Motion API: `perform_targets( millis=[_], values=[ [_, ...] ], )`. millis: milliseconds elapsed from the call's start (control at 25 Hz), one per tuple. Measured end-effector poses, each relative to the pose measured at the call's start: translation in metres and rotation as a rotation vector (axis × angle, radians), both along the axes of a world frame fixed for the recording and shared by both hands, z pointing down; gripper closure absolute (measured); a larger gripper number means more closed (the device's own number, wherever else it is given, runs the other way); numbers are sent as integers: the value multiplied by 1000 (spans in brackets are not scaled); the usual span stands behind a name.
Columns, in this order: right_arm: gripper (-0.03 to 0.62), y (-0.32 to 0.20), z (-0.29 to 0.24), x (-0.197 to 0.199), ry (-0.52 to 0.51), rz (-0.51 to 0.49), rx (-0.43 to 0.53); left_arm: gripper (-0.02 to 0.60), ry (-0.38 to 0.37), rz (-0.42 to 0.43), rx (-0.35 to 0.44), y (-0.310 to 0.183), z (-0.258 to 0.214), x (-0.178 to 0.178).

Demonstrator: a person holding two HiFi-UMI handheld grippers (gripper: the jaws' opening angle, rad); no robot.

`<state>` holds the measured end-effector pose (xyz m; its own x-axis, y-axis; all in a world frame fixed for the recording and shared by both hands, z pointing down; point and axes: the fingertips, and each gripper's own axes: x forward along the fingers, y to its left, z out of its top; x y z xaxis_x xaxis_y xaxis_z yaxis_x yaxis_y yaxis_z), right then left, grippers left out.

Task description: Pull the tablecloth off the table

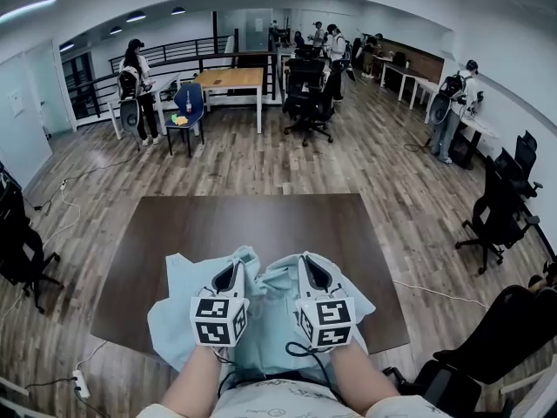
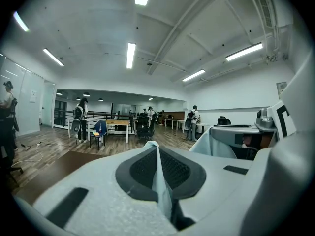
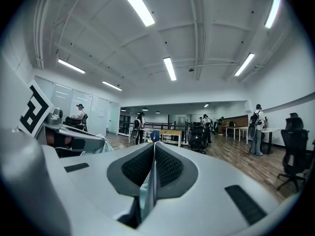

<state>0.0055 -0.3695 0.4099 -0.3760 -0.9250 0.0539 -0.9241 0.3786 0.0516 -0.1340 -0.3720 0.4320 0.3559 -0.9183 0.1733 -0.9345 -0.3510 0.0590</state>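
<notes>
The left gripper [image 1: 233, 273] and the right gripper [image 1: 311, 271], jaws clamped on pinched folds of the pale blue tablecloth [image 1: 177, 313], hold it bunched at the dark brown surface's [image 1: 261, 225] near edge.

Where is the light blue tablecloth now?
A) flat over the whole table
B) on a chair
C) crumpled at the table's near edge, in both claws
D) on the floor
C: the tablecloth lies crumpled at the near edge of the table, left claw and right claw both shut on it.
</notes>
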Motion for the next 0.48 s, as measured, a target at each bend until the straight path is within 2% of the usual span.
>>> perform_targets(
  millis=[480],
  values=[
    [577,-4,4,-3,-10,5,-24,571,7,18,-8,-4,3,-3]
  ],
)
